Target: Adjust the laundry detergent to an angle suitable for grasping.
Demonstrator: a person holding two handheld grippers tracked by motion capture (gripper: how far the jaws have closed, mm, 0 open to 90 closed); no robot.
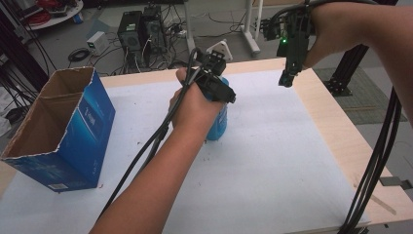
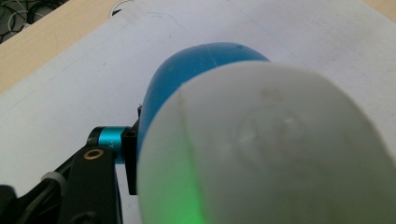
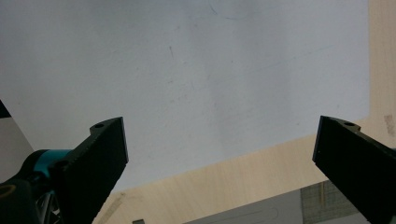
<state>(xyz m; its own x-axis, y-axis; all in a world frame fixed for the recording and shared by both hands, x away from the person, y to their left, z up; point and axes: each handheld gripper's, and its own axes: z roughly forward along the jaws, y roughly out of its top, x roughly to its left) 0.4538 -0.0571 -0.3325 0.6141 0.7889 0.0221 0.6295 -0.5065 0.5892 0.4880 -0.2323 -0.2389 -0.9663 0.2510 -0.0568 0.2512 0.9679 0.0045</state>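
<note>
At the middle of the high view the left gripper (image 1: 220, 92) has its jaws pinching the blue bottle (image 1: 217, 122) – upright on the table (image 1: 292, 161). The right gripper (image 1: 286, 78) hangs at upper right, jaws spread wide – nothing between them.

An open blue cardboard box (image 1: 58, 131) with a torn brown rim stands at the left of the frame, on the white sheet (image 1: 272, 161) that covers most of the pale wooden table (image 1: 341, 136). Beyond the table's far edge, at the upper middle, two black computer towers (image 1: 141, 31) sit on the grey floor among loose cables. A small white box-shaped device (image 1: 97, 43) rests just left of them. White table legs (image 1: 251, 29) rise further right.
</note>
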